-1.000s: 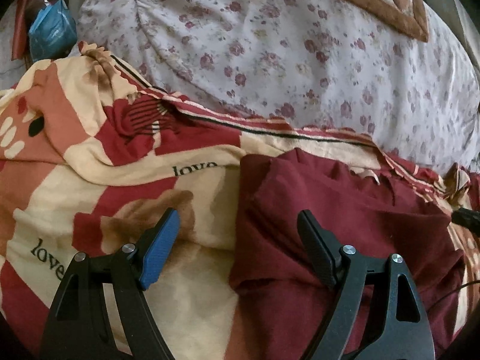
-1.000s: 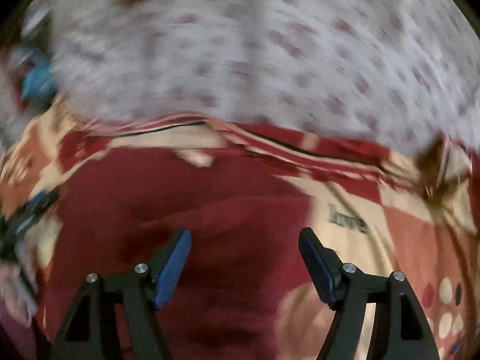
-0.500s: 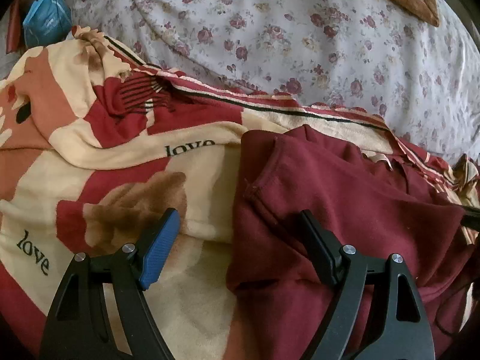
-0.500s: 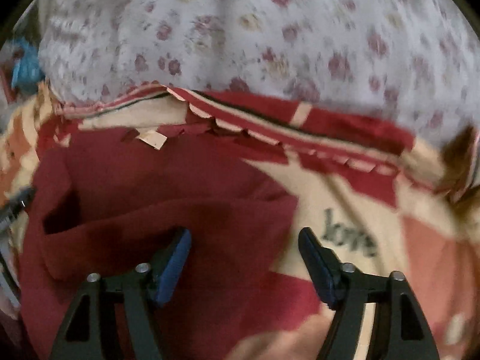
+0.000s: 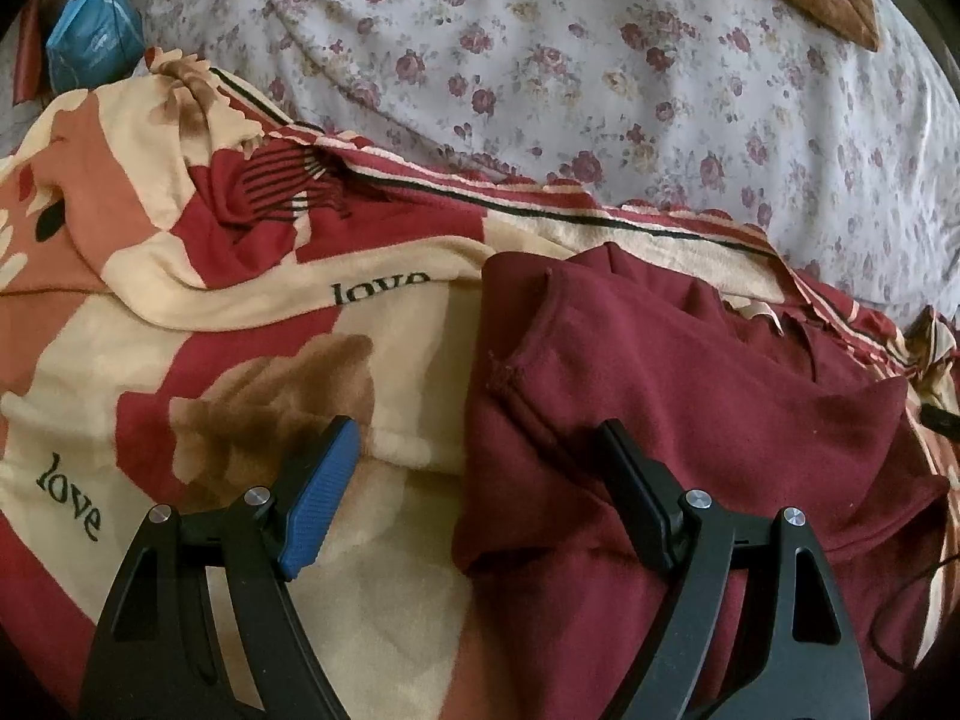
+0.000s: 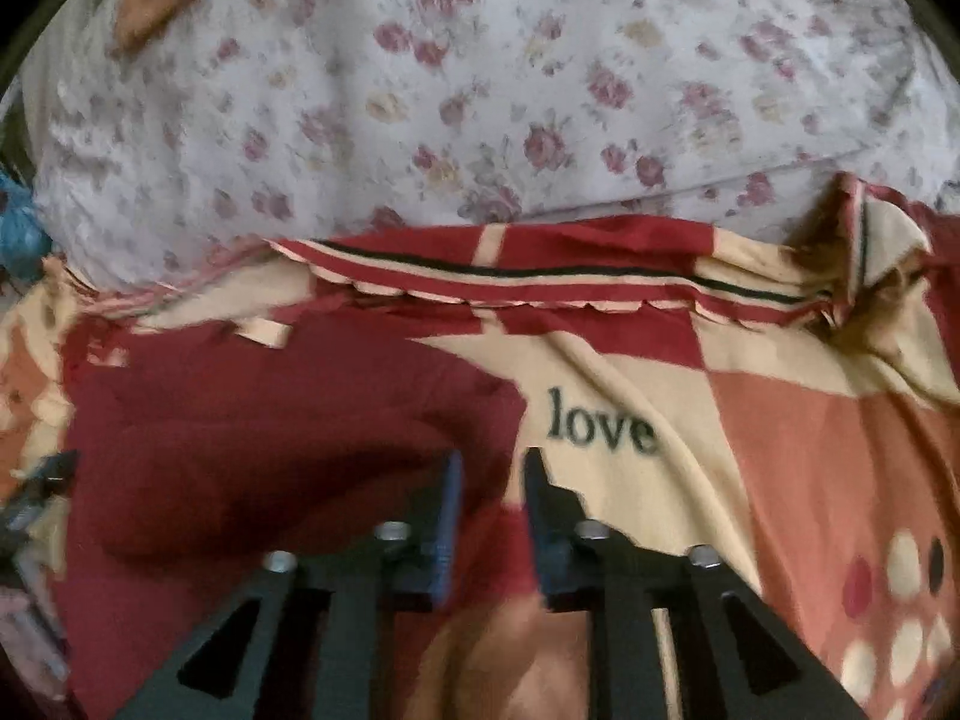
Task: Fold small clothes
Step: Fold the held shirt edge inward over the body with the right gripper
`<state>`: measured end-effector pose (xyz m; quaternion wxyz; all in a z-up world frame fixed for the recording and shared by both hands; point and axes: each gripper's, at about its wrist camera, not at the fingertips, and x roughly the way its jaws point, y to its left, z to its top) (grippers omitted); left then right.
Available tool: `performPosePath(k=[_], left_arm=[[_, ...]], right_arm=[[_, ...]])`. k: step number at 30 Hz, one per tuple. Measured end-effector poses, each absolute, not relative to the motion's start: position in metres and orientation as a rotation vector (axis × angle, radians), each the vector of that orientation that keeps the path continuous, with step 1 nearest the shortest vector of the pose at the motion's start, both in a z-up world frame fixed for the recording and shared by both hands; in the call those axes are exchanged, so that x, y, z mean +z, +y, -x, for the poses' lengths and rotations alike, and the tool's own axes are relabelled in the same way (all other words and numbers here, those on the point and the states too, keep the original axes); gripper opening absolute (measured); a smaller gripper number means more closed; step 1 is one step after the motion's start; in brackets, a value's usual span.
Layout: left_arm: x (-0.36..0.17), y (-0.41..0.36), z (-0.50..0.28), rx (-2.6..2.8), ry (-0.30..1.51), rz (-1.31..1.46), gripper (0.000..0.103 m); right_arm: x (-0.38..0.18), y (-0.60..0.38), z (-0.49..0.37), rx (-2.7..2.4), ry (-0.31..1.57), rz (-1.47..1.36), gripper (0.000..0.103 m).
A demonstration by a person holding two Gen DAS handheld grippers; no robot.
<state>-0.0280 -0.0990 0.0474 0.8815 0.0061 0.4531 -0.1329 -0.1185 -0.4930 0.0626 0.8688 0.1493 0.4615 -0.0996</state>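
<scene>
Maroon garment (image 6: 252,450) right edge at right gripper (image 6: 489,480), jaws closing, pinch unclear | left gripper (image 5: 474,468) spread, straddling left edge

Left wrist view close above the bed, looking steeply down and forward over the patterned blanket (image 5: 240,312), right wrist view equally close, facing the same way, both sharing the maroon garment (image 5: 690,396) and floral sheet (image 6: 480,90) far behind

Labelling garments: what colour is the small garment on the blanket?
Plain dark maroon garment, no print; clearest in the left wrist view.
</scene>
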Motion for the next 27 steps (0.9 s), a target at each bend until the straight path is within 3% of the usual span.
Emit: performPosePath(k=[2,7,11,16,19,24,25,26,27], left_arm=[[0.047,-0.099,0.028,-0.275,0.946,-0.011,0.081],[0.051,-0.092,0.033,-0.262,0.939,0.006,0.081],[0.059,-0.086,0.036,-0.264,0.911,0.030,0.081],[0.061,-0.089,0.036,-0.270,0.895,0.024,0.081],[0.063,-0.090,0.036,-0.276,0.879,0.030,0.081],[0.063,-0.092,0.032,-0.288,0.871,0.045,0.081],[0.061,-0.093,0.031,-0.284,0.885,0.035,0.081],[0.059,-0.094,0.030,-0.280,0.897,0.023,0.081],[0.058,-0.095,0.031,-0.277,0.899,0.016,0.081]], right_arm=[[0.079,-0.472,0.138,-0.103,0.931,-0.315,0.045],[0.052,-0.410,0.164,-0.071,1.108,-0.052,0.045],[0.055,-0.416,0.183,-0.061,1.106,-0.070,0.045],[0.091,-0.433,0.163,-0.109,0.958,-0.150,0.046],[0.089,-0.438,0.128,-0.171,0.951,-0.051,0.060],[0.059,-0.470,0.091,-0.273,1.005,-0.118,0.061],[0.050,-0.474,0.086,-0.268,1.029,-0.144,0.048],[0.042,-0.479,0.083,-0.240,1.041,-0.191,0.016],[0.041,-0.482,0.083,-0.249,1.034,-0.199,0.011]])
